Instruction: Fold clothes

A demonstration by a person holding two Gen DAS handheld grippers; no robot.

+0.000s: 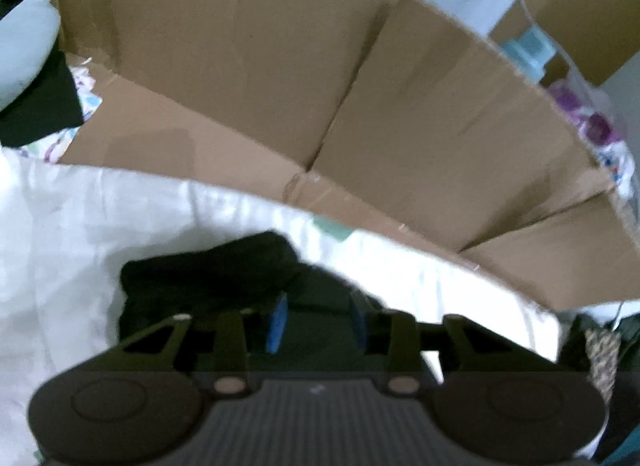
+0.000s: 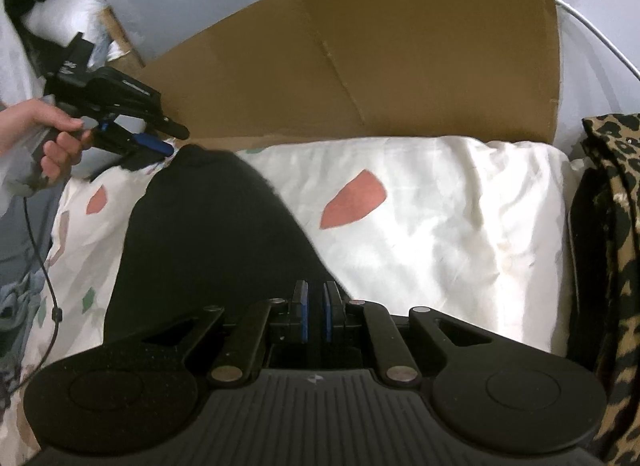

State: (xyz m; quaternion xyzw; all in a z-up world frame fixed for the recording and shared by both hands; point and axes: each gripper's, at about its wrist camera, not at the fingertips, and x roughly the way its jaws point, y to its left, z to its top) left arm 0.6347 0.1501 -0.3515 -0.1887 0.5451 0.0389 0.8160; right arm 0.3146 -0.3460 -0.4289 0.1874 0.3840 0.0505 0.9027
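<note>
A black garment lies in a long strip on the white patterned sheet. My right gripper hovers over its near end. The blue pads stand a slim gap apart, and I see no cloth pinched between them. A hand holds my left gripper at the garment's far end, just above the cloth. In the left wrist view the left gripper is open, its blue pads well apart with nothing gripped. The bunched black garment lies just beyond its fingers.
A brown cardboard panel stands along the far edge of the sheet, and the cardboard fills the left wrist view. Leopard-print fabric is piled at the right. A black cable hangs at the left.
</note>
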